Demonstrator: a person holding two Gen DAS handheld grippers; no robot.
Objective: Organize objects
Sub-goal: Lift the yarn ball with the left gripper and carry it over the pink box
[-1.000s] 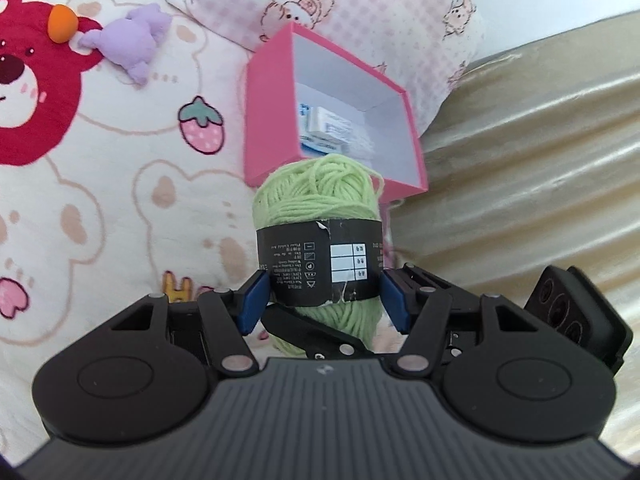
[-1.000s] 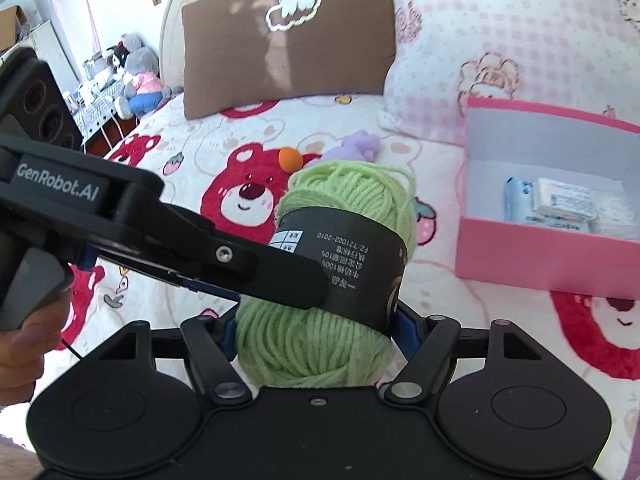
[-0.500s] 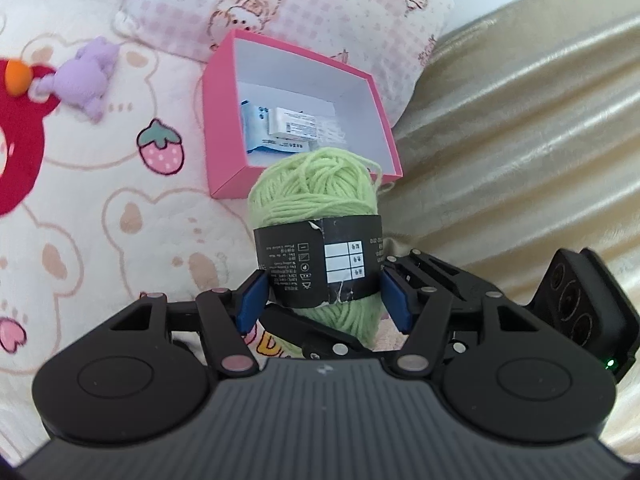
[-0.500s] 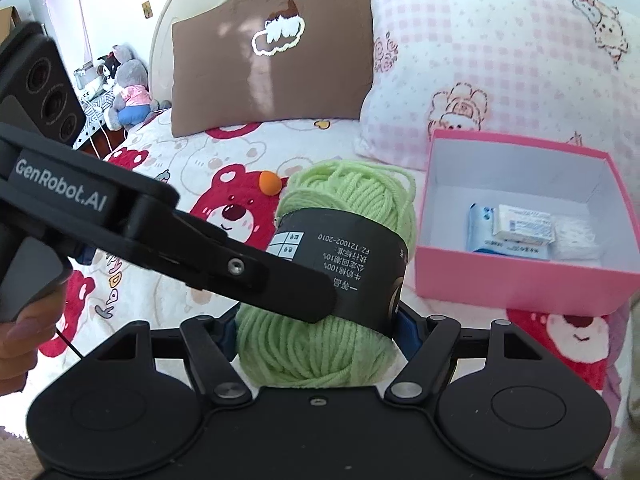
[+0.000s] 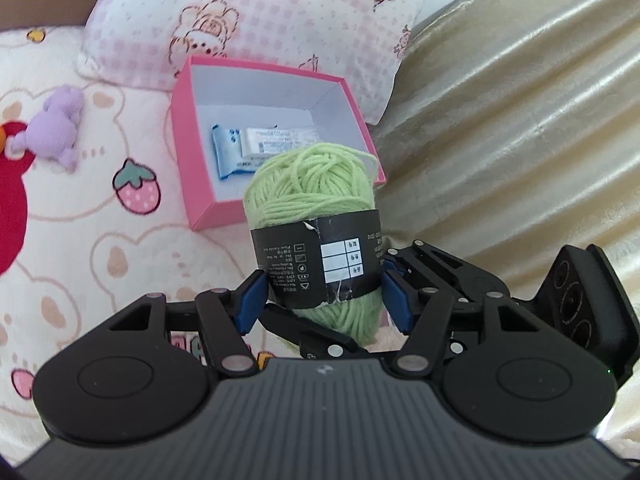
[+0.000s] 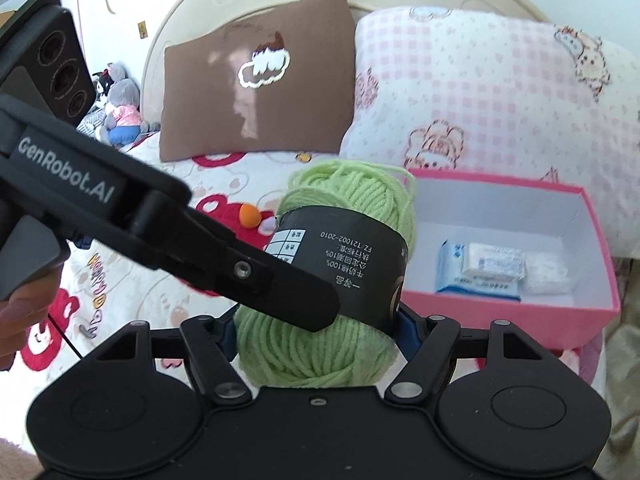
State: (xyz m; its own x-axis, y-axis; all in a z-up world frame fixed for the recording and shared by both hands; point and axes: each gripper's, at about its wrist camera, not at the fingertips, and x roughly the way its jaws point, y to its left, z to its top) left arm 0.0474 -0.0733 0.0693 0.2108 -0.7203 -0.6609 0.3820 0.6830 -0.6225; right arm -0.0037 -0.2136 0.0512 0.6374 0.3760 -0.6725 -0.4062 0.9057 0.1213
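A ball of light green yarn (image 5: 312, 184) with a black paper band is held above the bedspread by both grippers. My left gripper (image 5: 322, 300) is shut on it, blue pads pressing the band from both sides. My right gripper (image 6: 316, 332) is shut on the same yarn ball (image 6: 348, 200), its pads against the lower half. In the right wrist view, one finger of the left gripper (image 6: 240, 268) crosses in front of the yarn. Beyond the yarn lies an open pink box (image 5: 204, 200), also seen at the right (image 6: 500, 312), with blue and white packets (image 6: 480, 268) inside.
A purple plush toy (image 5: 58, 130) and a small orange ball (image 6: 249, 214) lie on the bear-print bedspread. A pink checked pillow (image 6: 480, 92) and a brown cushion (image 6: 260, 80) lean at the headboard. A golden quilt (image 5: 520, 140) rises to the right. A person's hand (image 6: 24, 312) grips the left handle.
Both grippers have risen with the yarn held between them. The views have swung so that the pink box shows more of its inside and sits nearer the yarn.
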